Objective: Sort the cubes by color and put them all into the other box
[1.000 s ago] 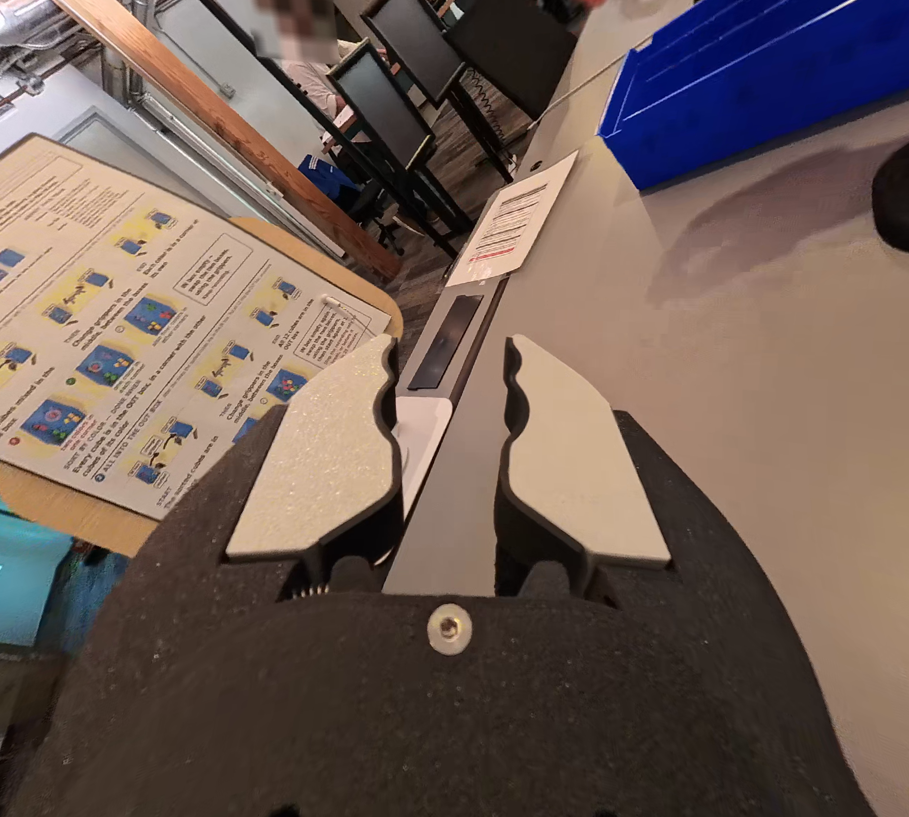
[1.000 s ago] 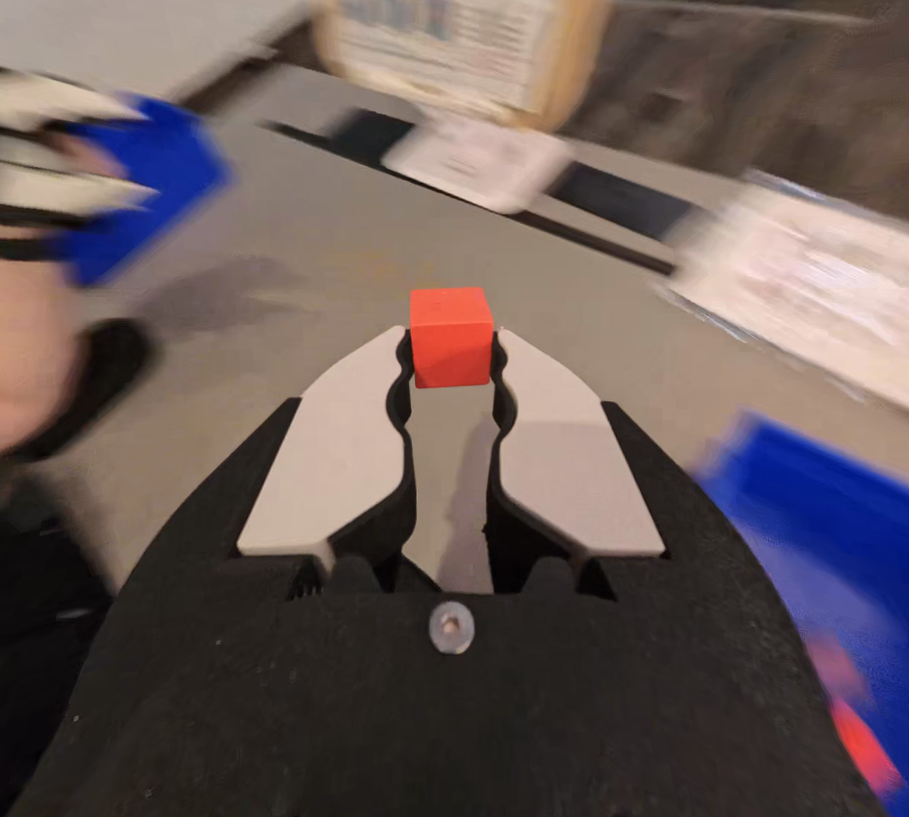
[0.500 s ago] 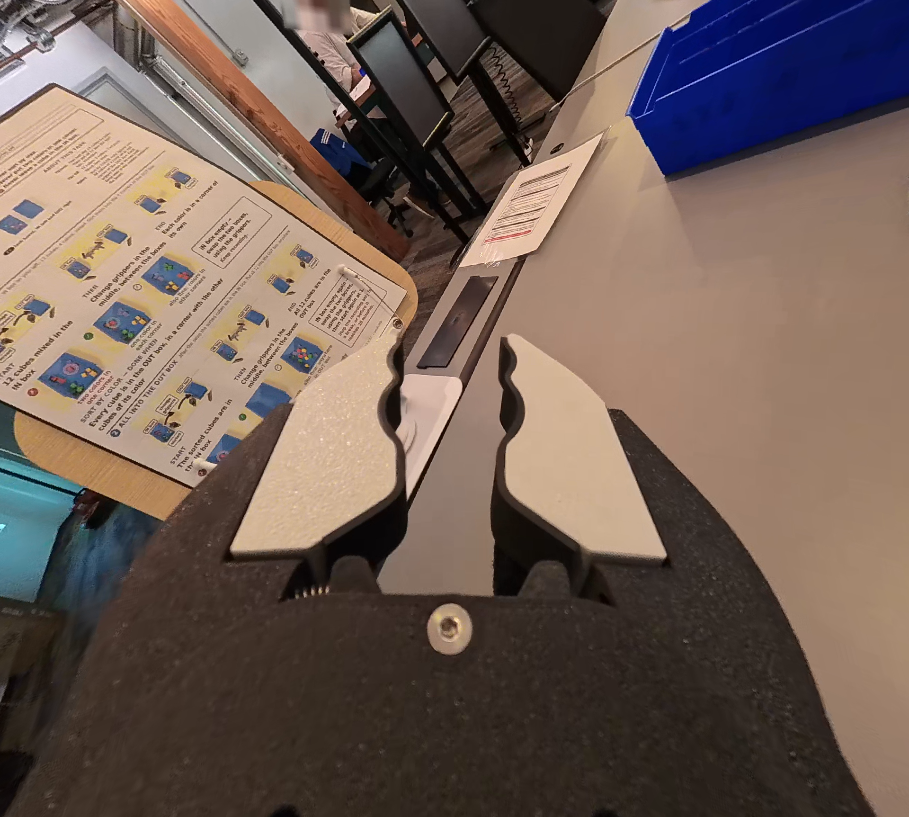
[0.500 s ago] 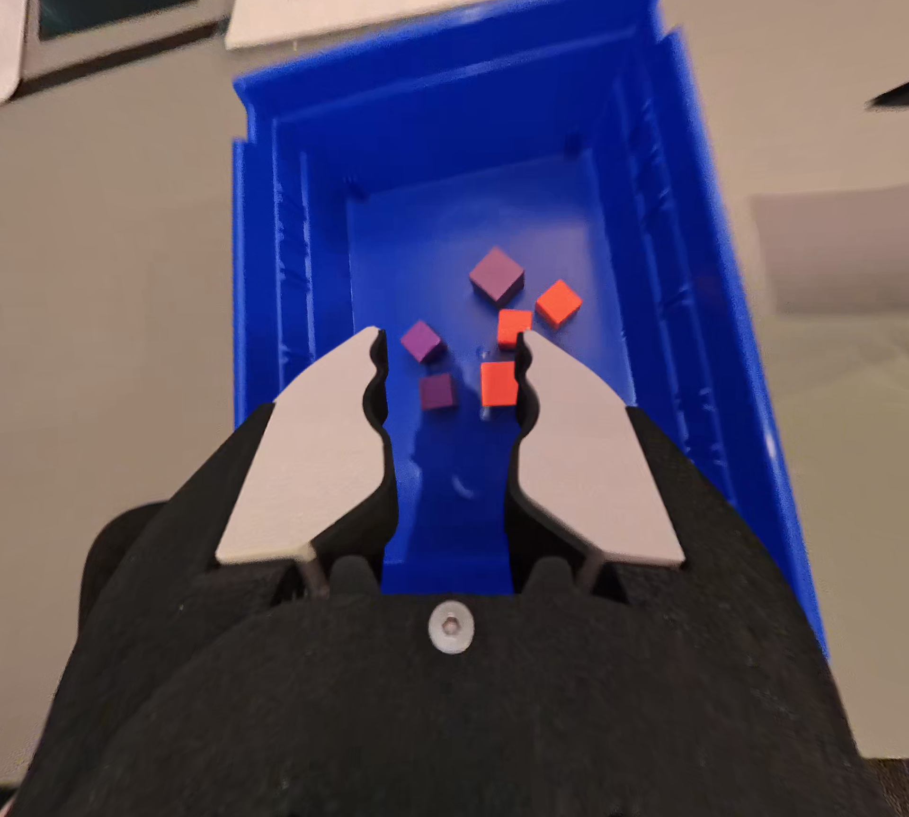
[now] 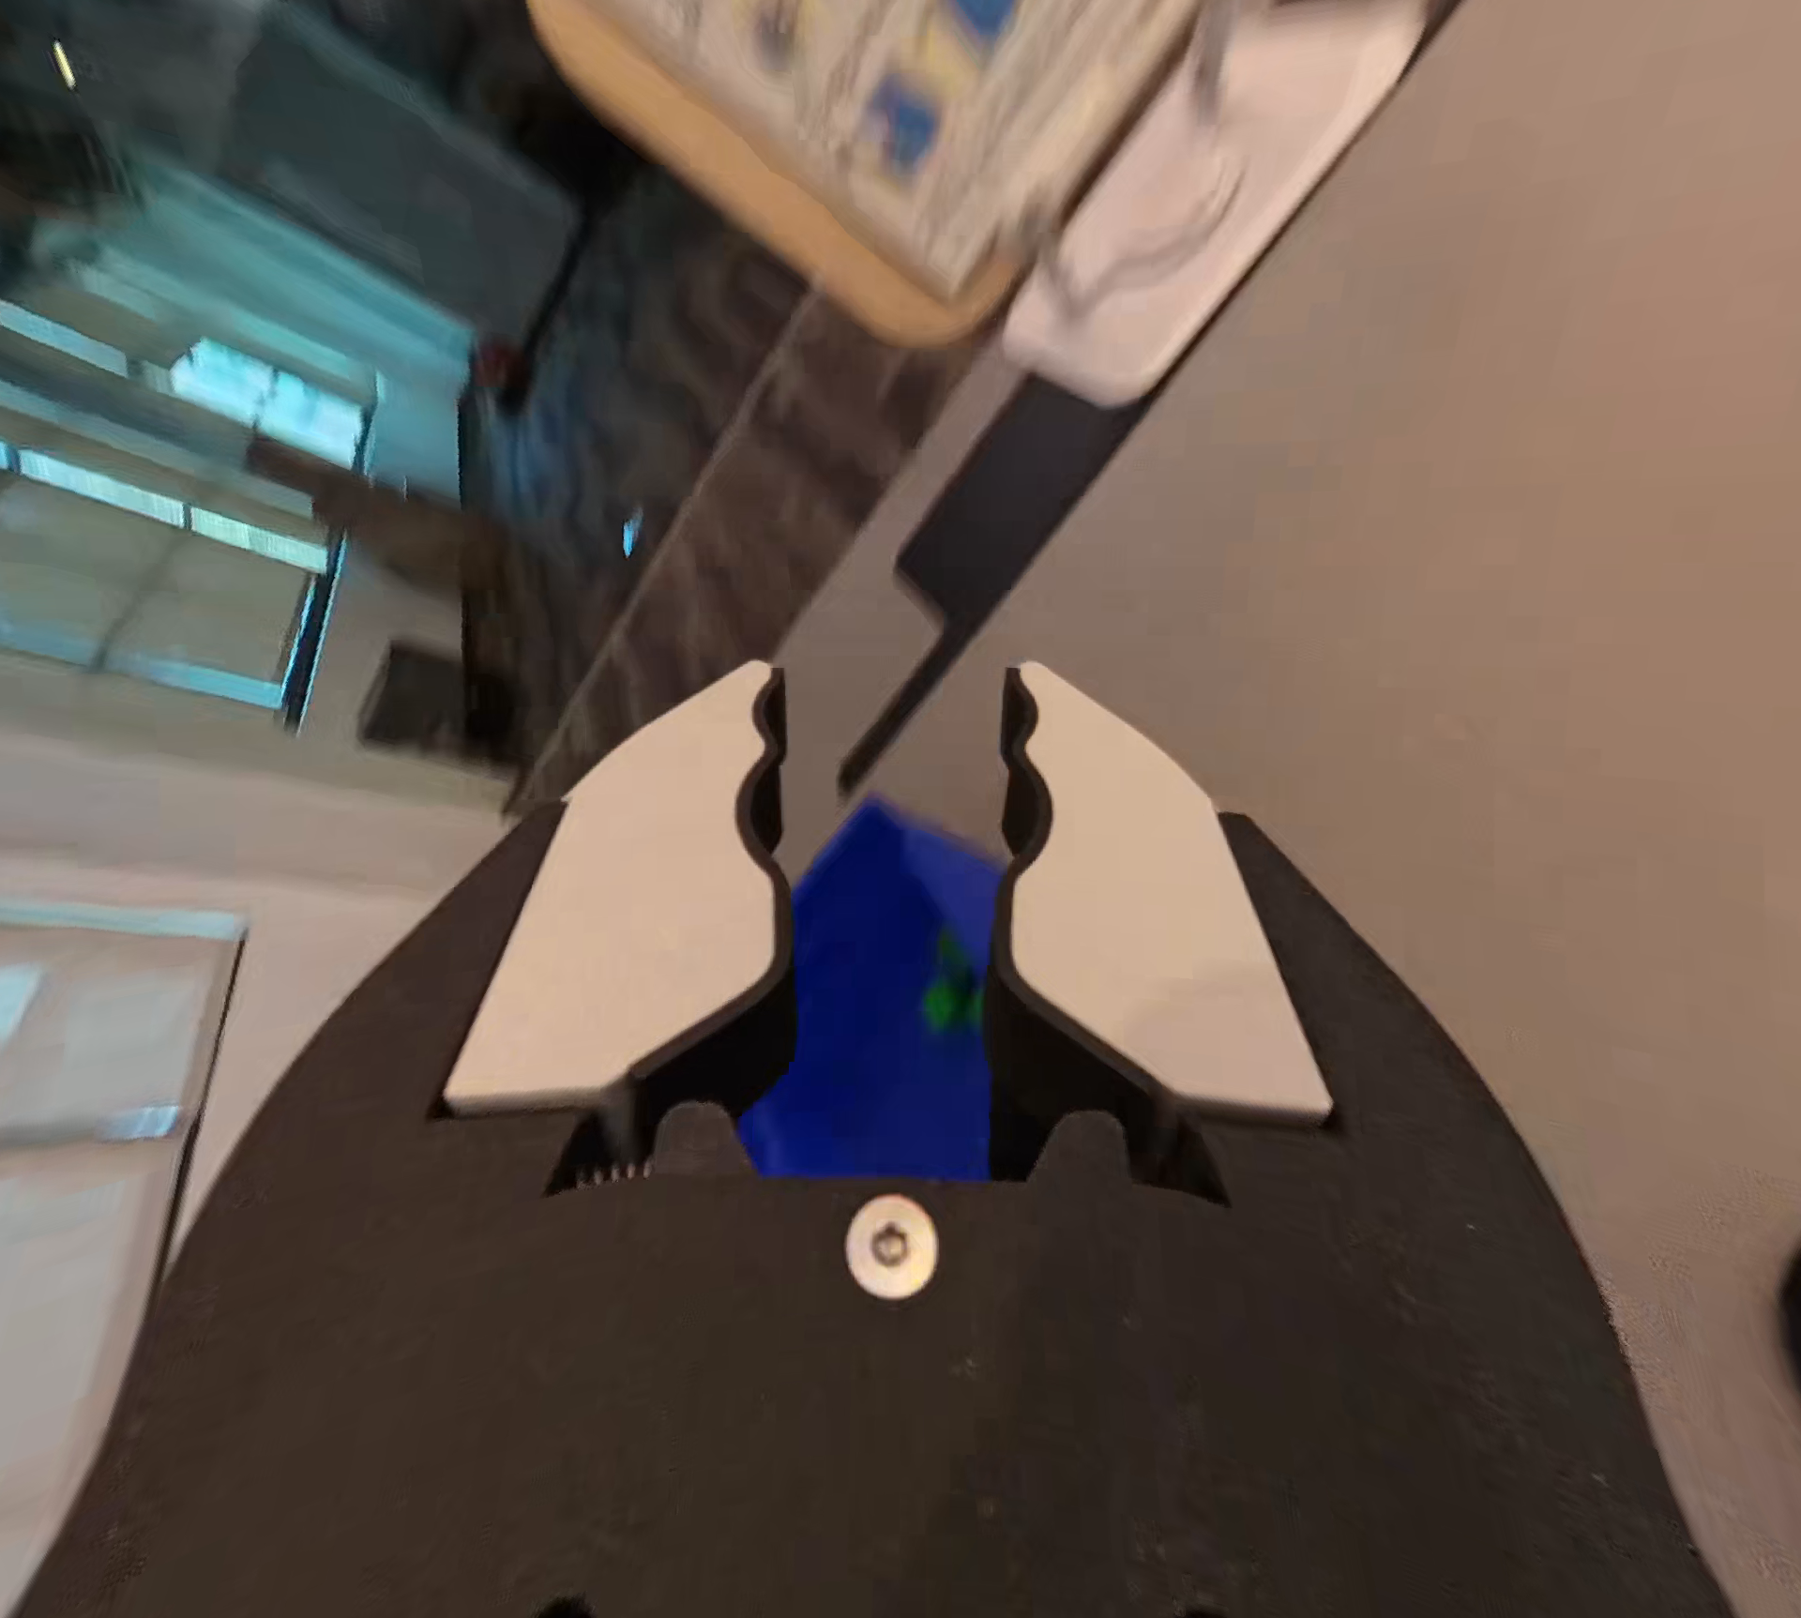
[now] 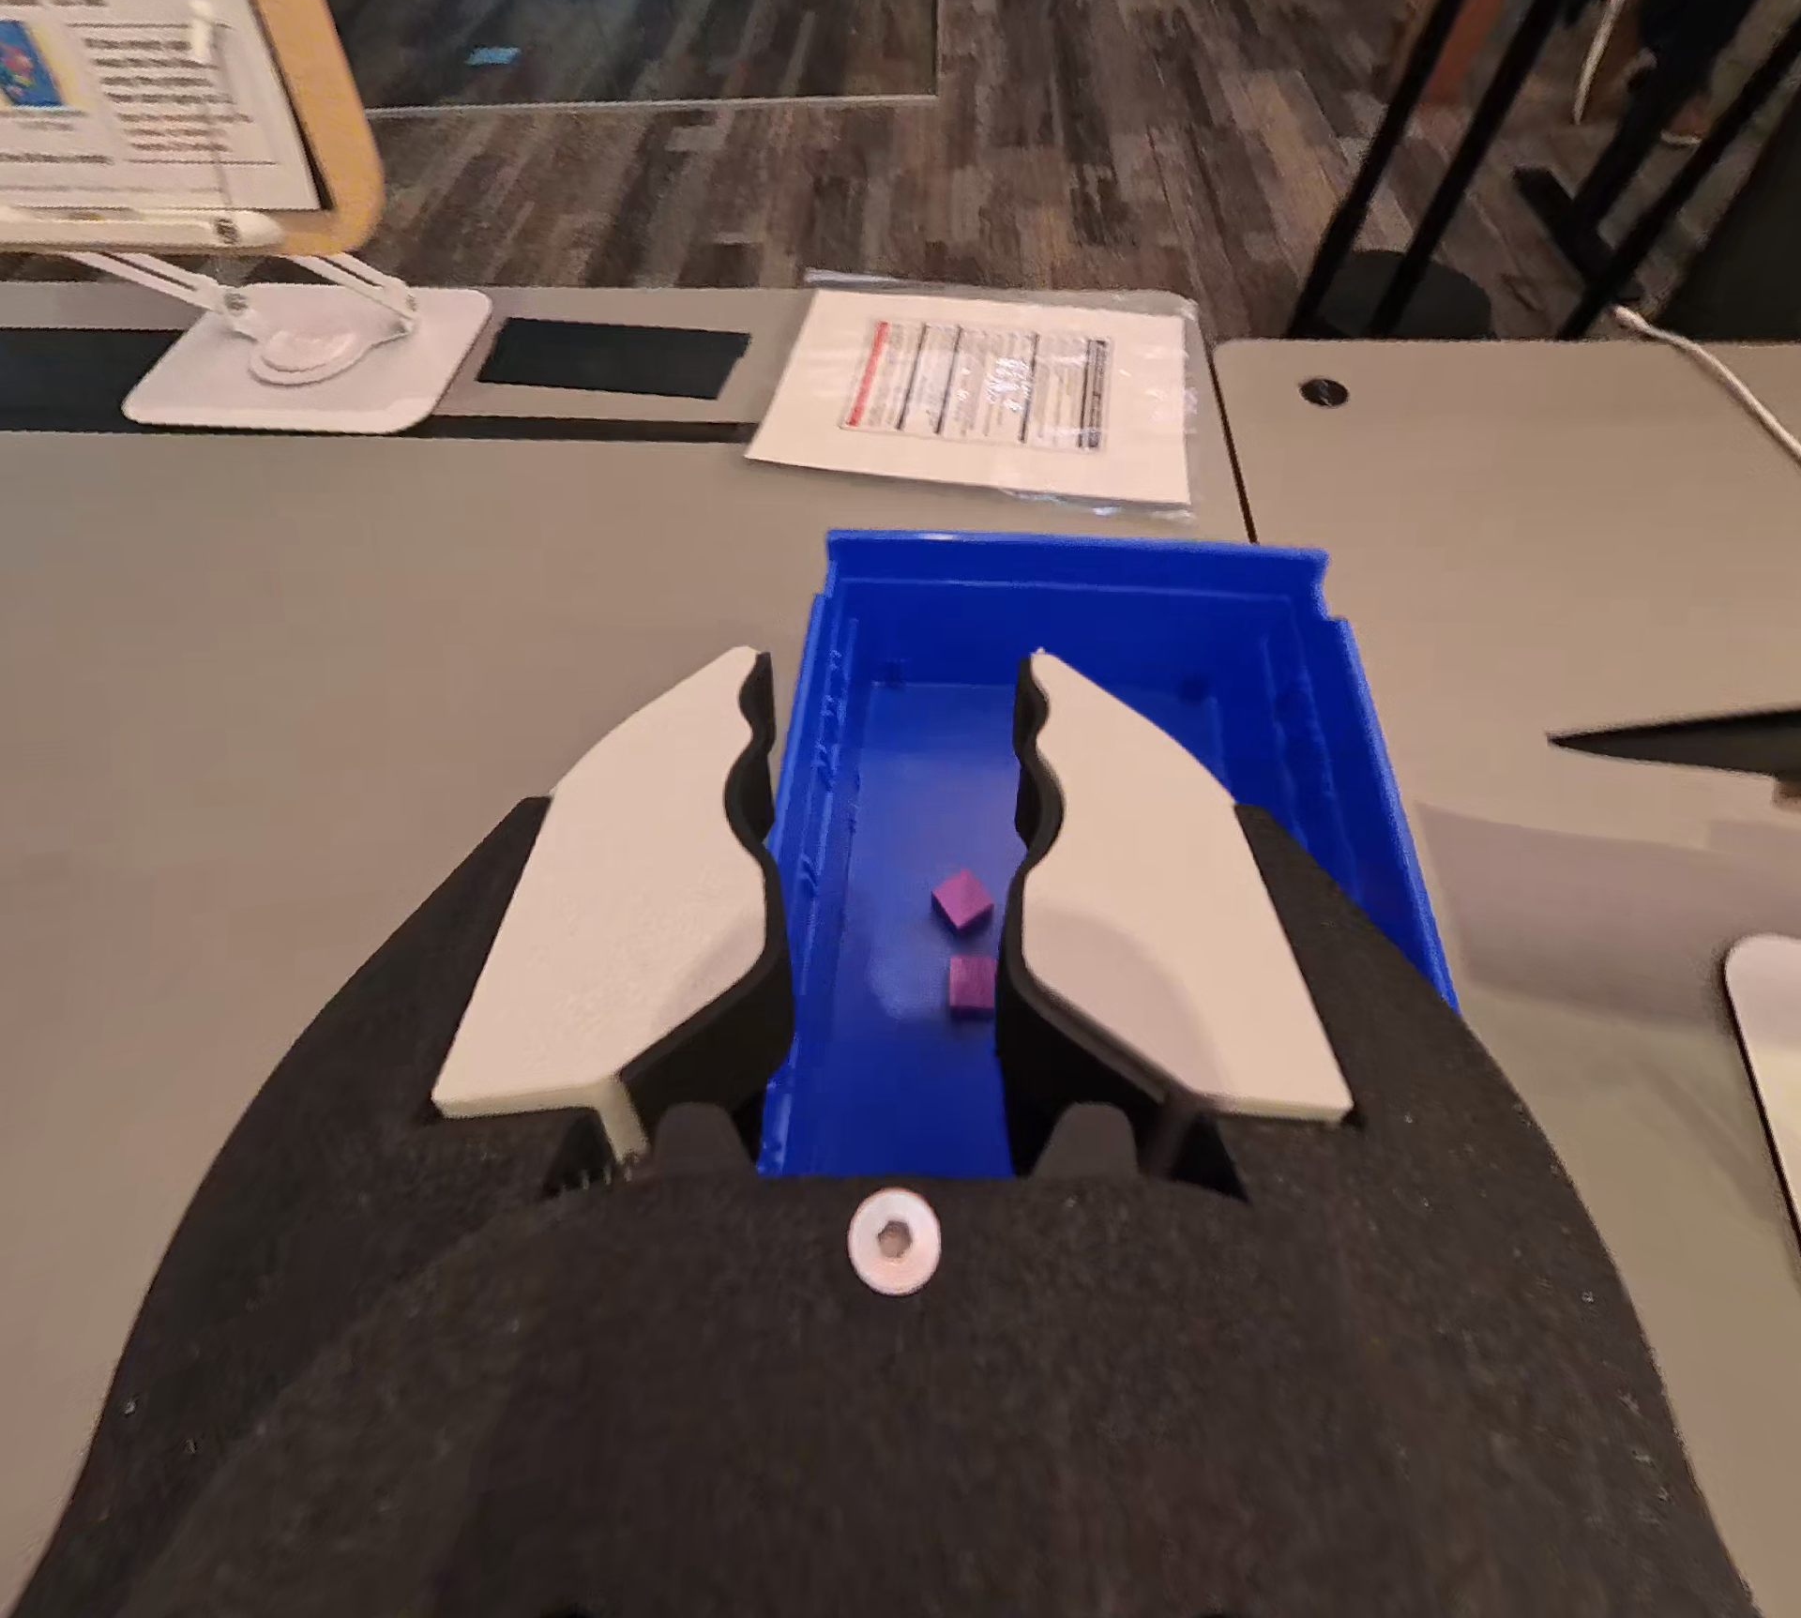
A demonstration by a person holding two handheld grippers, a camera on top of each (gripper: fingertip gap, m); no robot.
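Right gripper [image 6: 892, 665] is hanging over the blue box [image 6: 1364, 792] with its jaws spread wide and nothing between them. Looking down through the gap you can see two purple cubes [image 6: 963, 899] on the box floor, one just beside the other, sitting toward the 6 o'clock end of the box and hard up against the inner edge of the right finger in that view. Whatever else is in there is hidden behind the fingers, so I can't tell.

The box sits on the grey tabletop [image 6: 341, 645]. Past it at 12 o'clock there's a printed sheet in a plastic sleeve [image 6: 984, 402], near the box's far wall but not touching it. Over at 10 o'clock is a white stand base [image 6: 312, 363], and above that a wood-edged board with an instruction chart [image 6: 146, 31] on it.

Left gripper [image 5: 889, 680]: jaws also spread, empty. That view is really blurry. Between its fingers there's a blue box corner [image 5: 877, 987] with a smear of green inside it [image 5: 950, 996], probably cubes, but it's too blurred to count. Farther off at 12 to 1 o'clock is the same chart board [image 5: 828, 12].
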